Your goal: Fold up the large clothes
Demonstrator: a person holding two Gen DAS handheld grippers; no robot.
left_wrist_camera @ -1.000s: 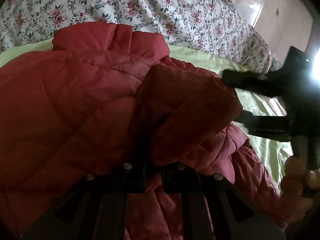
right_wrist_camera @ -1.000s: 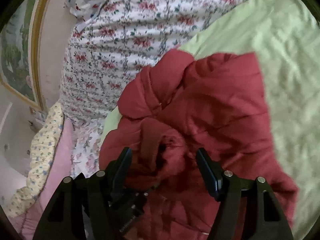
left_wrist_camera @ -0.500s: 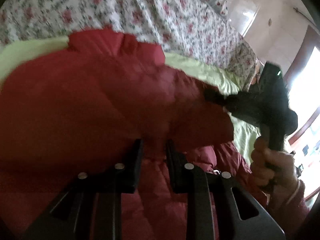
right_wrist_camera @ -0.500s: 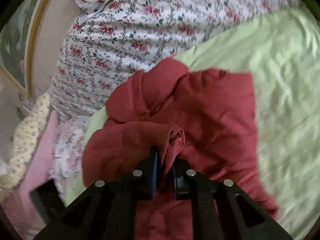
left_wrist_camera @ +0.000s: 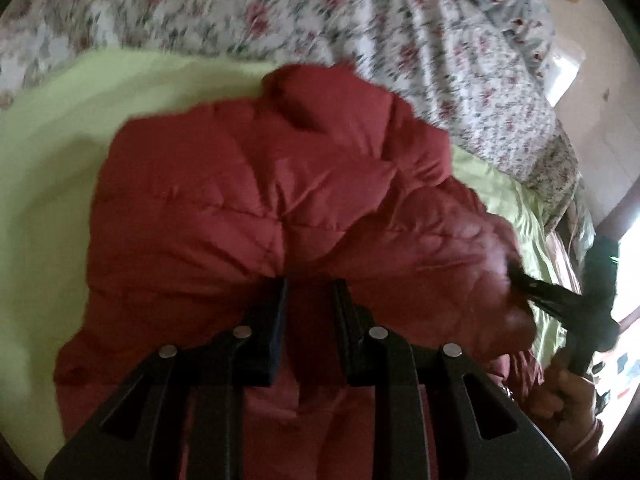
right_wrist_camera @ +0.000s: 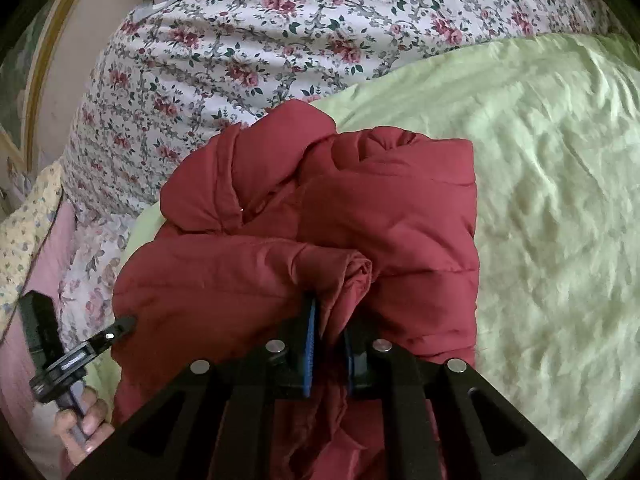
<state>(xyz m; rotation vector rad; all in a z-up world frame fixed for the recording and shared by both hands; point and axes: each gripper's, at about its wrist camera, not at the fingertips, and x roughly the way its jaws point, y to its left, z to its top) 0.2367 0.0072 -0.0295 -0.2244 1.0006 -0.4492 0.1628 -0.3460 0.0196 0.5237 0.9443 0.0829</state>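
A quilted red jacket (left_wrist_camera: 260, 200) lies bunched on a light green sheet (left_wrist_camera: 48, 160). My left gripper (left_wrist_camera: 310, 284) is shut on a thick fold at the jacket's near edge. In the right wrist view the jacket (right_wrist_camera: 380, 220) is doubled over itself. My right gripper (right_wrist_camera: 332, 304) pinches a rolled fold of it between its blue pads, and its jaws are opening slightly. Each gripper shows in the other's view: the right one (left_wrist_camera: 520, 280) at the jacket's right side, the left one (right_wrist_camera: 124, 324) at its left side.
A floral bedcover (right_wrist_camera: 280, 20) lies beyond the green sheet (right_wrist_camera: 560, 160). Pink and yellow fabric (right_wrist_camera: 28, 220) sits at the far left. A hand (right_wrist_camera: 80, 420) grips the left tool's handle. Bright window light (left_wrist_camera: 628, 300) is at the right edge.
My right gripper went from open around a bunched fold to closed on it. My left gripper swung sideways with its fold, so more green sheet shows on the left.
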